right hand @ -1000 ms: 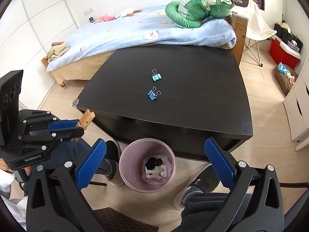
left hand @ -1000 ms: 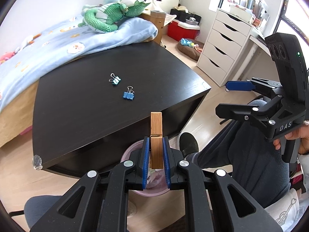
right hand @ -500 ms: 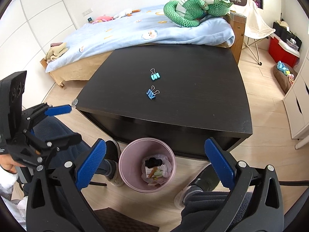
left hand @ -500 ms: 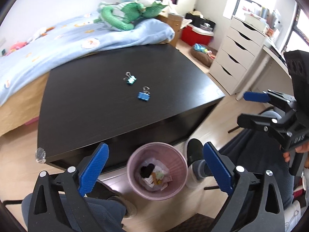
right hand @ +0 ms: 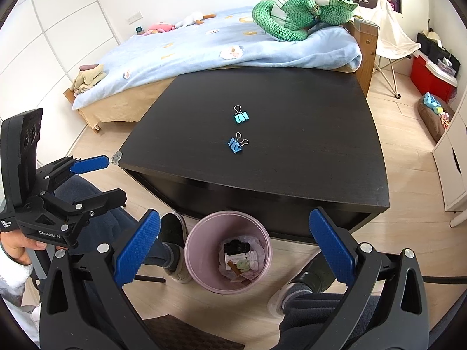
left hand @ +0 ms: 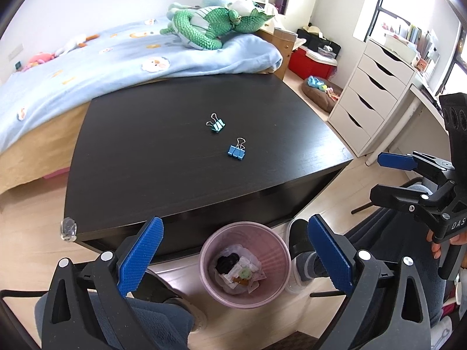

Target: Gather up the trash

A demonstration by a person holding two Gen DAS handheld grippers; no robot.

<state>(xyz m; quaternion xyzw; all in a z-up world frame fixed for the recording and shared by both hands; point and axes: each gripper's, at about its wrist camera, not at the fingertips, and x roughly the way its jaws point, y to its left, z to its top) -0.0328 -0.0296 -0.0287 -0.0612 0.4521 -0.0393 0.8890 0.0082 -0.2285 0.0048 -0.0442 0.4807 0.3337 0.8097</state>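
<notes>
A pink trash bin (left hand: pixel 273 242) stands on the floor at the front of the black table (left hand: pixel 163 157); it also shows in the right wrist view (right hand: pixel 201 239). It holds several bits of trash, among them a wooden clothespin (right hand: pixel 233 268). A teal binder clip (left hand: pixel 216 124) (right hand: pixel 240 115) and a blue binder clip (left hand: pixel 237 150) (right hand: pixel 236 144) lie on the table. My left gripper (left hand: pixel 235 258) (right hand: pixel 99 178) is open and empty above the bin. My right gripper (right hand: pixel 235 245) (left hand: pixel 382 175) is open and empty, also above the bin.
A bed (left hand: pixel 87 67) with a blue blanket and a green plush (left hand: pixel 216 26) lies behind the table. A white drawer unit (left hand: pixel 376 93) stands at the right. The person's legs and shoes (right hand: pixel 172 230) flank the bin.
My left gripper opened and dropped the wooden clothespin into the bin, then rose and drew back. The right gripper stayed open and hardly moved.
</notes>
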